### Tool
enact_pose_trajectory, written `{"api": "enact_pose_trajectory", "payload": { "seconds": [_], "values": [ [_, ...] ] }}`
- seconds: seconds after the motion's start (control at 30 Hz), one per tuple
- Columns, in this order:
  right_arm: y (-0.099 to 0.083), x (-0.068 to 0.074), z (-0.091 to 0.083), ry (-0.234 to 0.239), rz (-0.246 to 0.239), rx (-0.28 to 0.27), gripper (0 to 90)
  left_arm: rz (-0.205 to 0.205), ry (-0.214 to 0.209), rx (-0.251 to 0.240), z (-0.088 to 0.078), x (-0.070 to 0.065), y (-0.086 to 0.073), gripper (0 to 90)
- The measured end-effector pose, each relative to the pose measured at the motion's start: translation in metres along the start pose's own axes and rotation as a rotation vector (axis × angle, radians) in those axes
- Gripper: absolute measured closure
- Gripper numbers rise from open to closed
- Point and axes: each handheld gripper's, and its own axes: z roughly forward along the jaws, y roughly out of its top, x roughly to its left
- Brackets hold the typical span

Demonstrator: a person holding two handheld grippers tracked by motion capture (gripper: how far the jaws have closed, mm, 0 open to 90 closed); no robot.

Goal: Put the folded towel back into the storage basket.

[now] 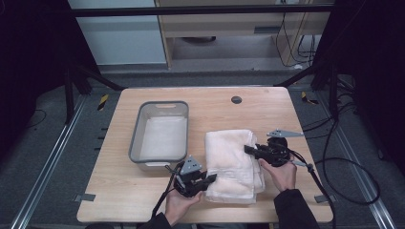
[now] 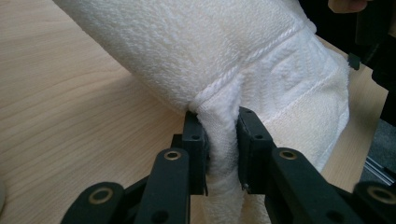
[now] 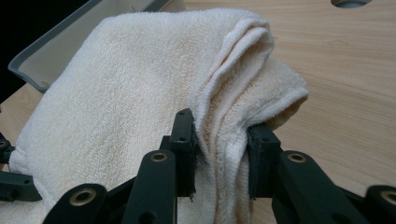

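Note:
A folded cream towel (image 1: pixel 232 162) lies on the wooden table (image 1: pixel 210 102), right of centre. My left gripper (image 1: pixel 212 178) is shut on the towel's near left corner; in the left gripper view the towel (image 2: pixel 243 60) is pinched between the black pads (image 2: pixel 194 135) and lifts off the wood. My right gripper (image 1: pixel 248 149) is shut on the towel's right edge. In the right gripper view several folded layers of the towel (image 3: pixel 140 88) are squeezed between its pads (image 3: pixel 184 135). A hand holds each gripper from the near side.
A grey plastic bin (image 1: pixel 160 135) stands left of the towel, its corner (image 3: pixel 56 51) also seen in the right gripper view. A round cable hole (image 1: pixel 236 99) sits near the table's far edge. Cables trail off the right side.

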Motion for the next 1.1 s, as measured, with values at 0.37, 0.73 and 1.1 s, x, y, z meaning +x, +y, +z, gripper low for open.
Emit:
{"api": "enact_pose_trajectory", "payload": {
  "seconds": [0.37, 0.73, 1.1],
  "values": [
    [0.008, 0.004, -0.006, 0.005, -0.017, -0.03, 69.1, 0.02, 0.008, -0.027, -0.009, -0.002, 0.009, 75.2],
    [0.022, 0.013, -0.013, 0.011, -0.035, -0.076, 69.1, 0.046, 0.023, -0.066, -0.023, -0.002, 0.021, 75.2],
    [0.041, 0.02, -0.012, 0.011, -0.057, -0.118, 69.0, 0.071, 0.045, -0.091, -0.034, 0.004, 0.037, 75.2]
  ]
}}
